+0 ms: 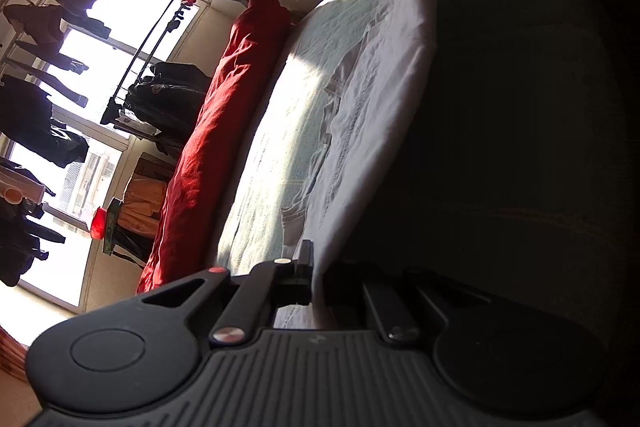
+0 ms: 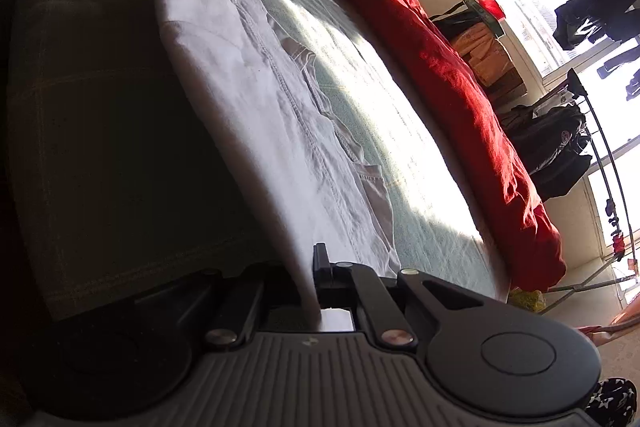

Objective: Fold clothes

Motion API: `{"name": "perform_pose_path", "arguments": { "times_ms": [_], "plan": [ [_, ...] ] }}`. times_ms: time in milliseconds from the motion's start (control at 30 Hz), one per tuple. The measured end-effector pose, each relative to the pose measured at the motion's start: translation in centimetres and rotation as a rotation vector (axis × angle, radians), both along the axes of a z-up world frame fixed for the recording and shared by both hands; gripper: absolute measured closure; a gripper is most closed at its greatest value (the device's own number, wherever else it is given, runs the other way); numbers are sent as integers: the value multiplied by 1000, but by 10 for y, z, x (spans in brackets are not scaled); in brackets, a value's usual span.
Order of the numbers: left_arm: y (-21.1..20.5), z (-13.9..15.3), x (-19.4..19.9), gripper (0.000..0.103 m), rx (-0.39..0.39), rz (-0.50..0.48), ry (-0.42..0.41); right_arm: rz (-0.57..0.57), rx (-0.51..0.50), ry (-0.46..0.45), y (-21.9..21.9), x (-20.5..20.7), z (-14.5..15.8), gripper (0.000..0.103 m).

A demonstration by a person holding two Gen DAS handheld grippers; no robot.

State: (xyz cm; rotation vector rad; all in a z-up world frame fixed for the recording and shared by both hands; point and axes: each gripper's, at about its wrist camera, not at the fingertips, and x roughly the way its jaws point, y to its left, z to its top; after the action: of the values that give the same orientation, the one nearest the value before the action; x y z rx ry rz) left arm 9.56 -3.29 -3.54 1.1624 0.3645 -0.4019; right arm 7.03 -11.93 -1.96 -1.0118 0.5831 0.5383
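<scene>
Left gripper [image 1: 316, 279] and right gripper [image 2: 310, 279] pinch white garment [image 2: 240, 99] edge

white garment [image 2: 256, 99] | folded double | edge lifted | on green bedspread [image 2: 400, 167]

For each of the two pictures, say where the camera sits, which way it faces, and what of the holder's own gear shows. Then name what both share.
Left wrist: on the left tool, rolled sideways, facing along the lifted white garment; far end shows the other tool.
Right wrist: on the right tool, rolled oppositely, facing back along that edge.
Shared: garment, green bedcover, red duvet, window.
</scene>
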Motion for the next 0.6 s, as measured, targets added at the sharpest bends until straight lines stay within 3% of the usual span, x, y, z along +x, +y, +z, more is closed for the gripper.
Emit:
{"name": "perform_pose_path", "arguments": {
  "times_ms": [167, 267, 367, 433, 533, 600],
  "plan": [
    [2, -10, -18, 101, -24, 17, 51, -13, 16, 65, -2, -24, -9, 98],
    [6, -20, -21, 92, -48, 39, 142, -24, 25, 107, -5, -32, -17, 93],
    [11, -25, -30, 91, -66, 59, 211, -35, 34, 150, -8, -40, -24, 79],
    [17, -25, -37, 89, -79, 71, 254, -43, 40, 178, -10, -45, -29, 75],
    [27, -10, -43, 89, -144, 108, 311, -78, 80, 200, -25, -49, -19, 65],
    [34, 10, -46, 89, -228, 125, 324, -102, 108, 213, -34, -52, -12, 63]
  ]
}}
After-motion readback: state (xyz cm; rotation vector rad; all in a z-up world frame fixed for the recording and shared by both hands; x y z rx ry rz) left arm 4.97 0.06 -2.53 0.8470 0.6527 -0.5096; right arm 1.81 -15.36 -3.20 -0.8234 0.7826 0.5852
